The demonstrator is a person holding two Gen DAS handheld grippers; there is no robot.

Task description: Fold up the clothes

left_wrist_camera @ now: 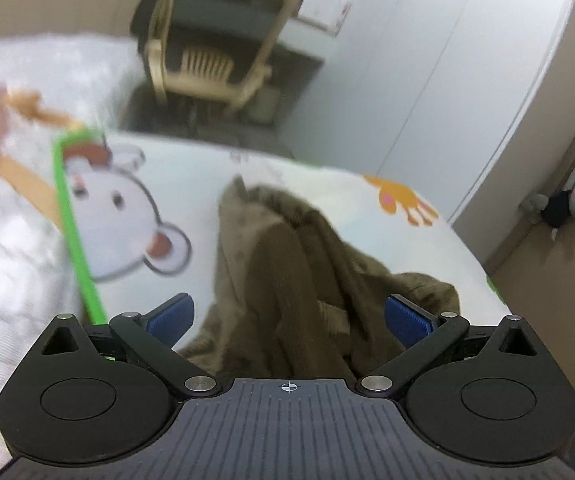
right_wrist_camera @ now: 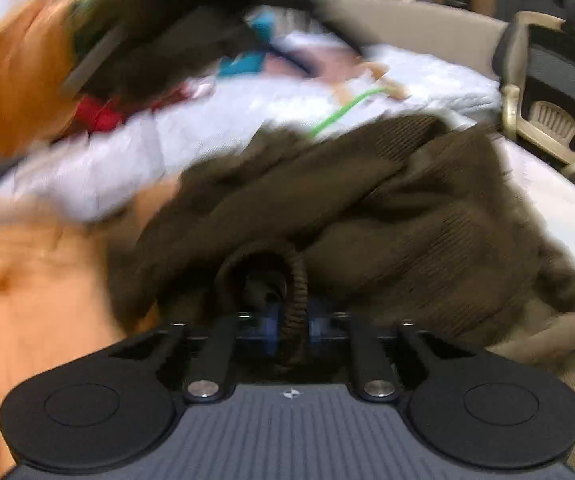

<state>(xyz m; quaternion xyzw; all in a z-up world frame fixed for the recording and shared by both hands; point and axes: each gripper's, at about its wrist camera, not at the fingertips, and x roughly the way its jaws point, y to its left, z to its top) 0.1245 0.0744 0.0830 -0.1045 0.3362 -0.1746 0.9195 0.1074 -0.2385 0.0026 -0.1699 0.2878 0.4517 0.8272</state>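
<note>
Brown sweater [left_wrist_camera: 287,280] lies crumpled on a bed [left_wrist_camera: 327,184] covered with a white cartoon-print sheet, a mouse face [left_wrist_camera: 123,216] printed at left and an orange figure [left_wrist_camera: 403,200] at far right. In the left wrist view, the left gripper [left_wrist_camera: 289,316] hangs just above the near end of the sweater, its jaws spread wide, the 2 blue pads [left_wrist_camera: 171,316] on either side of the knit folds and holding nothing. A green stripe [left_wrist_camera: 75,224] runs from far to near along the left of the print. Beyond the far edge of the bed stands a beige chair [left_wrist_camera: 211,40], and white cabinet doors [left_wrist_camera: 427,80] fill the far right.

In the right wrist view, the right gripper [right_wrist_camera: 292,326] has its jaws drawn close together on a ribbed edge of the sweater [right_wrist_camera: 367,208], which passes straight between the blue pads. The rest of the garment heaps up beyond the jaws and spreads to the right. Orange cloth [right_wrist_camera: 27,280] lies to the near left, touching the sweater. Farther off at left sits a blurred pile of other clothes [right_wrist_camera: 135,60] on white bedding; its pieces are too smeared to tell apart. The chair [right_wrist_camera: 547,100] shows at far right.
</note>
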